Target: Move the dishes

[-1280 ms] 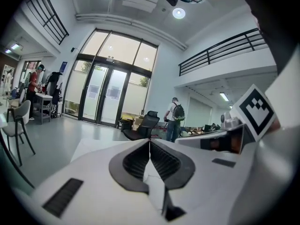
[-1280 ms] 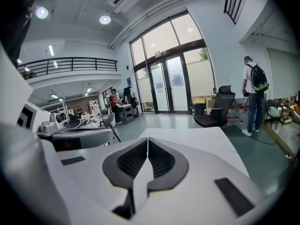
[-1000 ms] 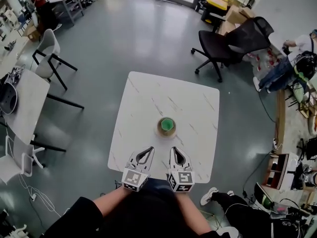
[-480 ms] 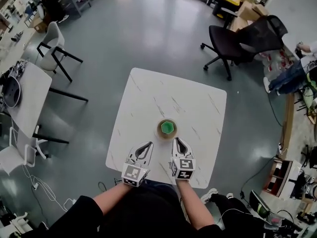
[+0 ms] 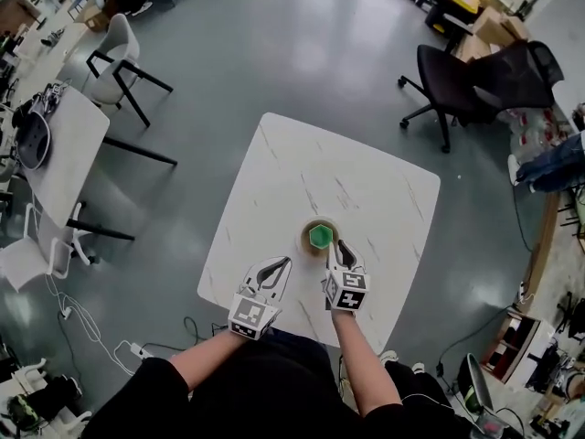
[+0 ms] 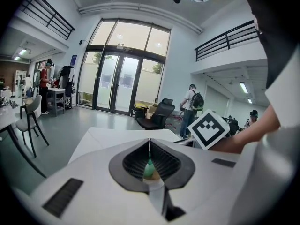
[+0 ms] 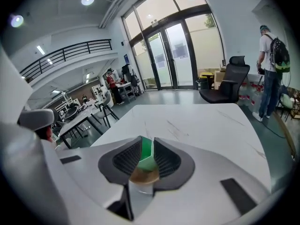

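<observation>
The left tongs are clenched on nothing, above the bench's near edge. The right tongs, parted only narrowly, sit just beside the dish near mid-bench. So slim a gap may shove or tip the rim rather than straddle it. The dish is small, round and brown, and holds a loose-looking green block that might spill.

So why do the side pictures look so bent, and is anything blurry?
Both gripper views: wide-angle bending, dark rounded corners. Left gripper view: the pale grey tool up close looks soft, the glass doors glare white. Head view: even light, white marbled table sharp.
</observation>
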The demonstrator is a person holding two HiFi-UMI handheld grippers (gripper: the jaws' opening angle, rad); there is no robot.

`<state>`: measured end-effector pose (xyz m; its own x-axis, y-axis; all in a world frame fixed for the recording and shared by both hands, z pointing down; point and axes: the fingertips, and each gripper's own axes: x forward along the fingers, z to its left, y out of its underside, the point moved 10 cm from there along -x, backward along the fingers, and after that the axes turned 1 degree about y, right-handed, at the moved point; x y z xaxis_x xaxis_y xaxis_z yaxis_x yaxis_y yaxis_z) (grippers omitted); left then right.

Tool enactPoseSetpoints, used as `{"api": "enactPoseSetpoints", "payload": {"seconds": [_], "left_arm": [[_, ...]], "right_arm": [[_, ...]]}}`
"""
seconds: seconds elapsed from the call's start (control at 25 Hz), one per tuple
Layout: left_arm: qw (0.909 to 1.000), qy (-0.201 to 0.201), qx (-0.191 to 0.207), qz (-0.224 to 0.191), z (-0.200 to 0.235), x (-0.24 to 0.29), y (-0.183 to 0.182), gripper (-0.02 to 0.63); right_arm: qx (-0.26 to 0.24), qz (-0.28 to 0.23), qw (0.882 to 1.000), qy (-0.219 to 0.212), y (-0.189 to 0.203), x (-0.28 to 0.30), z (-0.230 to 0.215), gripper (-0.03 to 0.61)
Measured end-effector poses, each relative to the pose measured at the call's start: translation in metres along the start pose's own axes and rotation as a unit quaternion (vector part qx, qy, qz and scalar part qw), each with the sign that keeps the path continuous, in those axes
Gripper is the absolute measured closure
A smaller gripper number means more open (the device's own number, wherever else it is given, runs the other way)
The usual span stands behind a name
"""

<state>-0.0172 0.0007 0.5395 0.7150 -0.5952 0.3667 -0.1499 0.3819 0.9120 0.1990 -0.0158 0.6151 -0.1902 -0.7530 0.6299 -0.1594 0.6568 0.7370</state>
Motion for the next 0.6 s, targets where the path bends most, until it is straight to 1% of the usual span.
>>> {"api": "enactPoseSetpoints", "payload": {"seconds": [0.24,0.4,0.52,0.6], "left_arm": [[0.9997,-0.023,0.0,0.001,0.008,0.002,0.002,0.595],[0.9993,-0.036,-0.012,-0.003,0.011,0.0,0.001,0.595],[0.9991,-0.037,-0.02,-0.008,0.013,-0.002,0.0,0.595],[0.9992,-0.032,-0.021,-0.007,0.015,-0.002,0.003,0.595]], "right_arm": [[-0.005,0.031,0.999,-0.013,0.0,0.03,-0.003,0.485],[-0.01,0.053,0.999,-0.001,0.006,0.042,-0.001,0.49],[0.0,0.054,0.999,0.005,0.008,0.046,-0.002,0.517],[-0.005,0.056,0.998,0.009,0.008,0.048,0.0,0.531]]}}
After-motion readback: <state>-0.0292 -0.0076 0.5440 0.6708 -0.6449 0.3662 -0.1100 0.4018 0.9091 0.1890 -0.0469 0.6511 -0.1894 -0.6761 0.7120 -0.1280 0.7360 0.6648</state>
